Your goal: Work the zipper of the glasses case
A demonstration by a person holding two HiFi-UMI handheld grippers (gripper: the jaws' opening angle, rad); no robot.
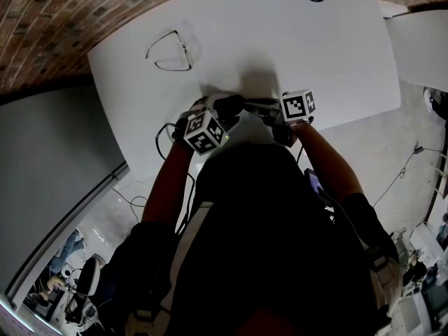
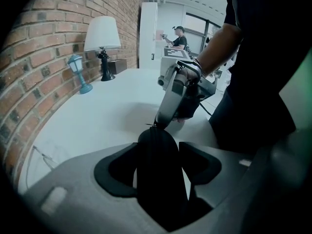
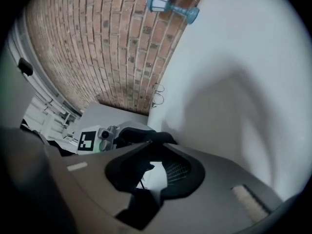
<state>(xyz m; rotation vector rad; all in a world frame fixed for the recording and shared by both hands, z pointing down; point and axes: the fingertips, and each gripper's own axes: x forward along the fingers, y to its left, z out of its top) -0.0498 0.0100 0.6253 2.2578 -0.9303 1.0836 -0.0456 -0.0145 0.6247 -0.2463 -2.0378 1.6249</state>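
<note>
The desk (image 1: 329,61) across the upper middle of the head view is smooth, matt white. The brick wall (image 1: 56,19) at upper left is rough and red-brown. The glasses case (image 2: 158,169) looks matt black. The small blue lamp (image 2: 76,65) looks glossy, and the glasses (image 1: 171,51) have clear lenses.
</note>
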